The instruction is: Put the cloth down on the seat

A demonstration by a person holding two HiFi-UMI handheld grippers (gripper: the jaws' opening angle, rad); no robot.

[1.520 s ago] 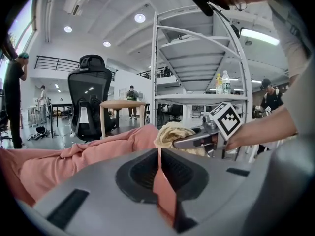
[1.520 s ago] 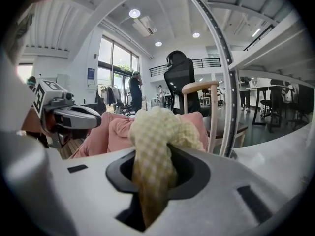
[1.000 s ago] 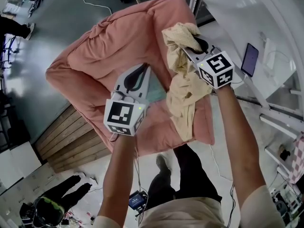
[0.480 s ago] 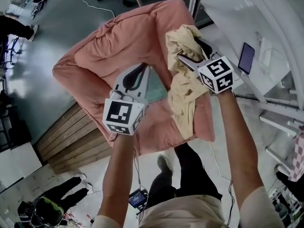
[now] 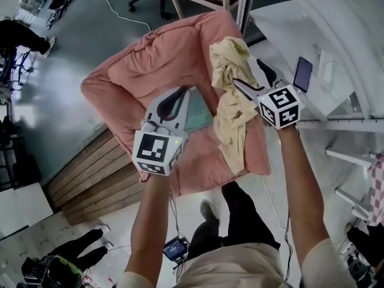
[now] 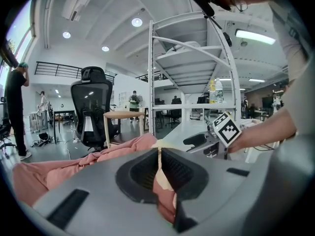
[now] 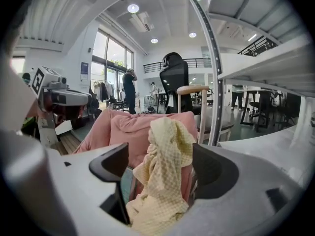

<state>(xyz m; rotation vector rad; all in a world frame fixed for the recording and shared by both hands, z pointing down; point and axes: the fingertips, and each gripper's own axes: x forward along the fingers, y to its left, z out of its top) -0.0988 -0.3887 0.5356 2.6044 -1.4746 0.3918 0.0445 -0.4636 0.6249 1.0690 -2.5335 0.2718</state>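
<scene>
A yellow checked cloth point(image 5: 231, 98) hangs over the right arm of a pink armchair point(image 5: 159, 56), trailing down toward the seat's front edge. My right gripper point(image 5: 251, 75) is just right of the cloth. Its jaws are opening and stand wide. In the right gripper view the cloth point(image 7: 165, 151) hangs between the jaws of that gripper point(image 7: 160, 168), and neither pad presses on it. My left gripper point(image 5: 176, 96) hovers over the seat with its jaws shut and nothing held. In the left gripper view this gripper point(image 6: 159, 156) points at the chair's arm.
A teal patch point(image 5: 198, 116) lies on the seat. A white shelving frame point(image 5: 240, 5) and a desk with a phone point(image 5: 302, 74) stand close on the right. A wooden platform point(image 5: 84, 173) sits left of the chair. An office chair point(image 7: 173, 80) stands behind.
My right gripper's jaws have spread apart and released the cloth, and the gripper has drawn slightly right. The cloth stays draped on the chair arm. The left gripper has barely moved.
</scene>
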